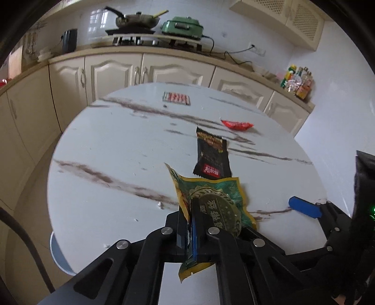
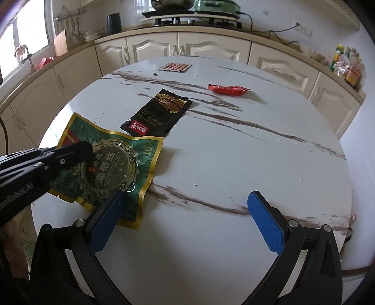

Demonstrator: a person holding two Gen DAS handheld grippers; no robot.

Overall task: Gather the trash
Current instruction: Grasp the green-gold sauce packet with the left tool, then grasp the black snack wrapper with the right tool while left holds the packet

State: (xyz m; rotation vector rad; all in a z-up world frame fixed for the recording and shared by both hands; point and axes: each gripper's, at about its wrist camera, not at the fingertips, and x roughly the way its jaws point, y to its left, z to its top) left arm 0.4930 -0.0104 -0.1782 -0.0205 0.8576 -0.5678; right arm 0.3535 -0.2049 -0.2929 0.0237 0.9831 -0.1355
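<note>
A green and gold snack wrapper (image 1: 211, 199) (image 2: 112, 159) hangs a little above the round marble table (image 1: 112, 145) (image 2: 222, 145), pinched at its near edge by my left gripper (image 1: 191, 206) (image 2: 90, 150), which is shut on it. Beyond it lies a black wrapper (image 1: 211, 154) (image 2: 161, 112), and further back a red wrapper (image 1: 238, 125) (image 2: 228, 89). My right gripper (image 2: 187, 199) stands open over the table's near side with nothing between its blue pads (image 2: 264, 223); its left pad sits just in front of the green wrapper. One blue fingertip (image 1: 304, 207) of it shows in the left wrist view.
A red and white blister pack (image 1: 176, 98) (image 2: 174, 67) lies at the table's far edge. Cream cabinets (image 1: 112, 72) and a counter with a stove, a pan (image 1: 137, 20) and a green appliance (image 1: 184, 27) run behind. Bottles (image 1: 297, 82) stand at the right.
</note>
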